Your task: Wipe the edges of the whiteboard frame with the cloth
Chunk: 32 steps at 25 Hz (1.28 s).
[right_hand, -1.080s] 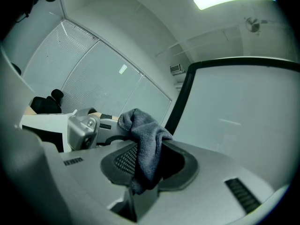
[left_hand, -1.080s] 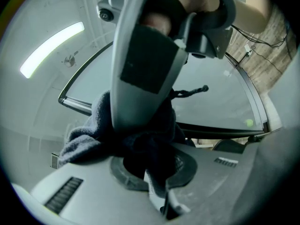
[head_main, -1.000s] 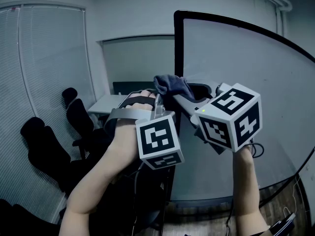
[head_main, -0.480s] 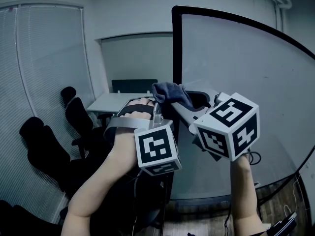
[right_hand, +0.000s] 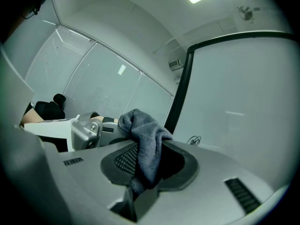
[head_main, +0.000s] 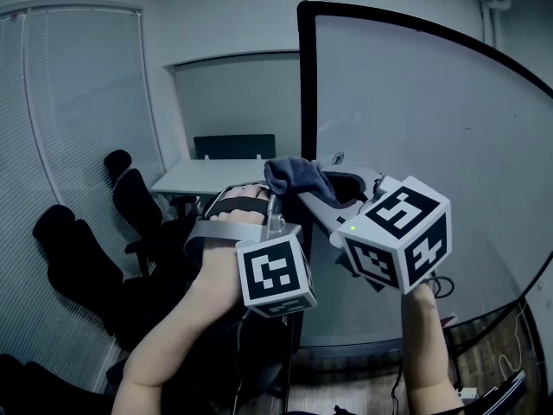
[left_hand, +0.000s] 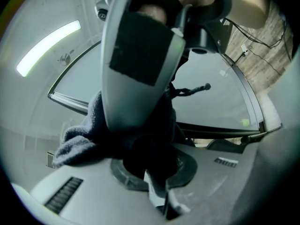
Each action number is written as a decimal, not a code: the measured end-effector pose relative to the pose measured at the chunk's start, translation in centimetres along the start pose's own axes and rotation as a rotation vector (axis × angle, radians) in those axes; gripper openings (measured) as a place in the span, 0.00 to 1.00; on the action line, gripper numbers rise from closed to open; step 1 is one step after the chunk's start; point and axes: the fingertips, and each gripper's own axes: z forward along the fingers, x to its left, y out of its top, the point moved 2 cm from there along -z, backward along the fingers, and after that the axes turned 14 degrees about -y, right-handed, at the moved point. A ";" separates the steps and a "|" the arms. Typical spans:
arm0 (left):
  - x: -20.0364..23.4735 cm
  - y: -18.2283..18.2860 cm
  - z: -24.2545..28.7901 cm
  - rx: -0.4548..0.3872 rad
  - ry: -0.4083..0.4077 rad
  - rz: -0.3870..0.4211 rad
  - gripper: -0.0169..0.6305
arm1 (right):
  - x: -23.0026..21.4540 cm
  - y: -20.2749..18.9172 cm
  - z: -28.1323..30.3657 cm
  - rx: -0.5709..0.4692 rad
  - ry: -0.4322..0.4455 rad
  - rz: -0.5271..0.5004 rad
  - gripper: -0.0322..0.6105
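A dark grey cloth (head_main: 294, 176) is bunched up at chest height, just left of the whiteboard's black frame edge (head_main: 304, 93). Both grippers meet at it. My left gripper (head_main: 275, 190) reaches up from below and is shut on the cloth (left_hand: 79, 142); the other gripper's padded finger (left_hand: 140, 55) crosses right in front of its camera. My right gripper (head_main: 304, 188) comes in from the right, shut on the cloth (right_hand: 145, 144), which drapes down between its jaws. The frame edge (right_hand: 180, 93) rises just behind the cloth. The white board surface (head_main: 423, 145) fills the right side.
Black office chairs (head_main: 78, 258) stand at the left below window blinds (head_main: 78, 119). A white desk (head_main: 203, 178) with a dark monitor (head_main: 233, 146) sits behind the grippers. Cables (head_main: 505, 383) lie on the floor at the bottom right.
Both grippers and the cloth have sunk slightly and drifted left together, keeping their hold. The frame edge sits a little further left in the head view.
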 end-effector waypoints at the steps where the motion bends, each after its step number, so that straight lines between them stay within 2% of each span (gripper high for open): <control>1: -0.2 0.0 0.1 0.000 -0.004 -0.002 0.06 | 0.1 -0.2 0.0 0.002 0.000 0.003 0.20; 13: -1.7 0.3 0.5 -0.034 -0.029 -0.032 0.06 | 0.7 -1.8 0.0 0.027 0.000 0.026 0.20; 23: -4.3 -0.7 1.4 0.021 -0.074 0.012 0.06 | 1.6 -4.0 -0.1 0.044 0.001 0.059 0.20; 27: -5.5 -0.6 1.7 0.009 -0.099 0.003 0.06 | 2.2 -5.2 -0.1 0.063 -0.006 0.058 0.20; 32: -6.7 -1.0 2.1 0.033 -0.136 0.021 0.06 | 2.7 -6.4 -0.1 0.077 -0.003 0.082 0.20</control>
